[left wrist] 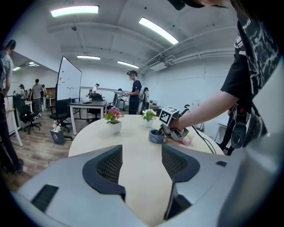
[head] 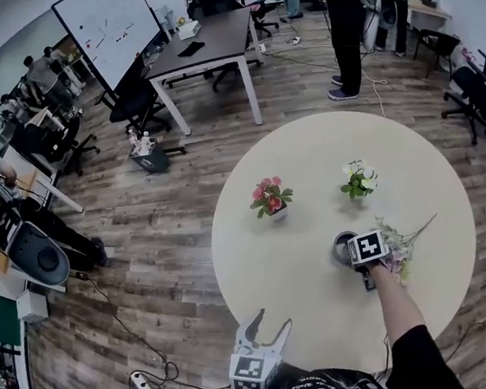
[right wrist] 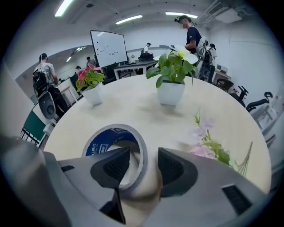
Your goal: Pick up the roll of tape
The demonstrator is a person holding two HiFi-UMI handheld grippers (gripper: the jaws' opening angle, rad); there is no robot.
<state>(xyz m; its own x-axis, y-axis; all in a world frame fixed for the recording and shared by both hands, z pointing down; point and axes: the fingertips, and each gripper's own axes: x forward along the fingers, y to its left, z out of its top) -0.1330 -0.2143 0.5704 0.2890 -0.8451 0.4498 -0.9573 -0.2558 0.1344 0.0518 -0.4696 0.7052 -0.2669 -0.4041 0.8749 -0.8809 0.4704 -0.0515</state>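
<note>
- The tape [right wrist: 104, 141] lay flat on the right side of the table [head: 309, 160], just beside a loose sprig [right wrist: 212, 150].
- The right gripper [right wrist: 144, 166] pointed steeply down over it with its jaws apart. One finger sat inside the core and the other outside, with the roll's wall between them. A gap showed at the outer finger, so the wall was not yet clamped.
- The left gripper [left wrist: 142, 164] hung at the near edge of the table, well apart from the roll. Its jaws were apart with nothing between them.
- For a good grasp, the fingers probably needed to sink until the pads covered most of the wall's height, then close squarely on it.
- The lift was best taken straight up, since a skewed pinch could let the roll swing or slip out.
- The outer finger was near the sprig, so closing should not catch a stem against the wall.
</note>
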